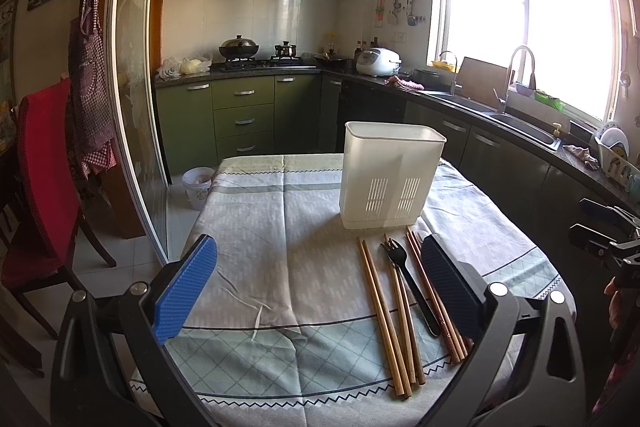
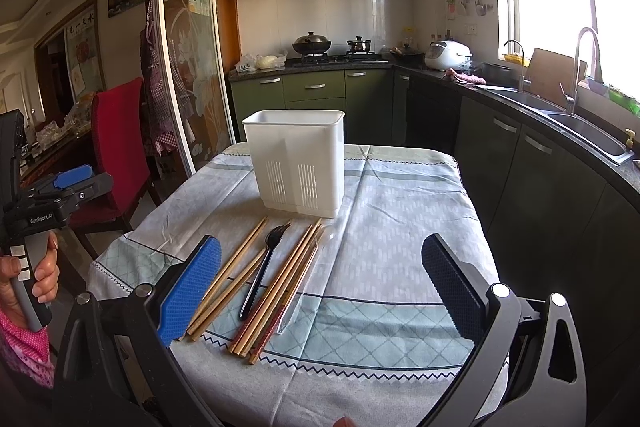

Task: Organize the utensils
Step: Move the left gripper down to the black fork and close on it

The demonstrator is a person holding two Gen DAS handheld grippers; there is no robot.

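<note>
While both of our grippers hover above the near edge of the tabletop (image 2: pixel 400 187), we hold nothing; the left gripper (image 1: pixel 320 287) has its jaws spread wide with bare cloth between the blue pads, and the right gripper (image 2: pixel 320 287) likewise has its jaws wide apart and grips nothing. The tabletop is covered with a pale patterned tablecloth (image 1: pixel 280 227); on it, toward the far side, stands a white plastic utensil holder (image 1: pixel 390 175), upright, with slotted vents low on its front wall. Just in front of the holder lie the utensils, flat on the cloth and roughly side by side with their tips pointing toward it; we count several wooden chopsticks (image 1: pixel 380 311), a black plastic fork (image 1: pixel 404 279) lying among them, and, in the right wrist view, a clear plastic piece (image 2: pixel 304 279) beside the rightmost chopsticks, too faint for us to say which utensil it is. In the left wrist view the utensils lie close to the right pad; in the right wrist view they lie close to the left pad. A hand (image 2: pixel 28 279) grips the handle of the left gripper at the left edge of the right wrist view.
</note>
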